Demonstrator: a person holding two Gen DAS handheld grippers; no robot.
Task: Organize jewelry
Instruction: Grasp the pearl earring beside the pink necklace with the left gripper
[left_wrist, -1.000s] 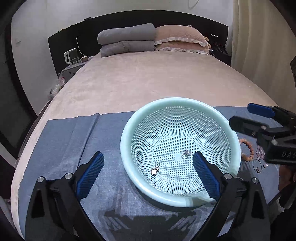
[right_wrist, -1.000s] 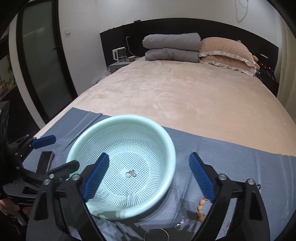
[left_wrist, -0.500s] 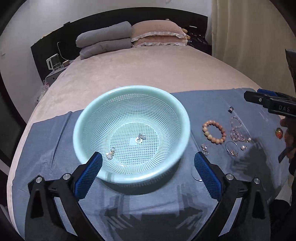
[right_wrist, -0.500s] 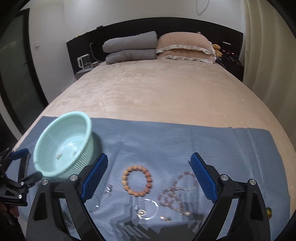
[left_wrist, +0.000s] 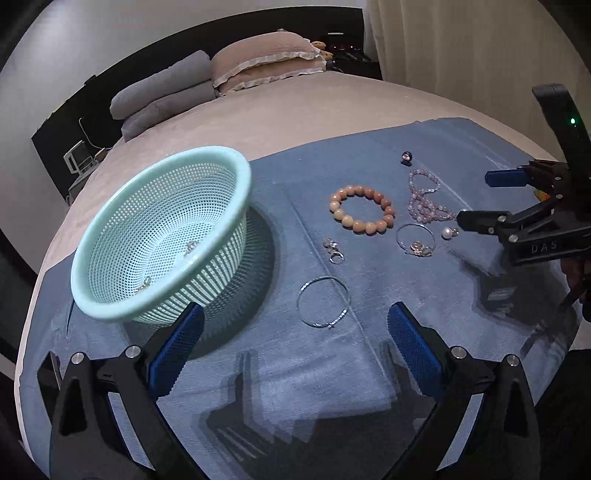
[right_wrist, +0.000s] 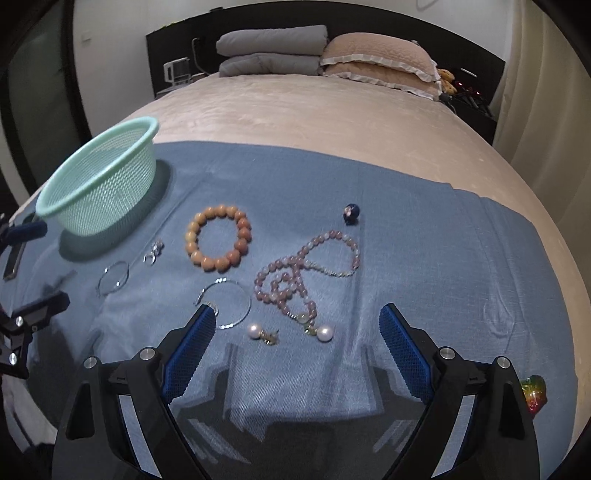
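A mint mesh basket (left_wrist: 110, 314) (right_wrist: 107, 206) stands left on the blue cloth (left_wrist: 332, 376), with small silver pieces (left_wrist: 191, 245) inside. To its right lie an orange bead bracelet (left_wrist: 347, 220) (right_wrist: 194, 236), a pink bead necklace (left_wrist: 424, 206) (right_wrist: 284, 280), two thin silver bangles (left_wrist: 325, 277) (right_wrist: 250, 306), pearl earrings (right_wrist: 255, 329) and a dark bead (right_wrist: 351, 213). My left gripper (left_wrist: 294, 314) hangs open over the nearer bangle. My right gripper (right_wrist: 297, 314) (left_wrist: 480, 197) is open above the pearls, empty.
The cloth covers the near end of a beige bed. Pillows and folded grey blankets (right_wrist: 273, 51) sit at the headboard. A curtain (left_wrist: 480, 55) hangs at the right. A small multicoloured piece (right_wrist: 533, 393) lies at the cloth's right edge.
Both grippers have swung right, away from over the basket, and sunk toward the cloth. The loose jewelry now fills both views. Both stay open.
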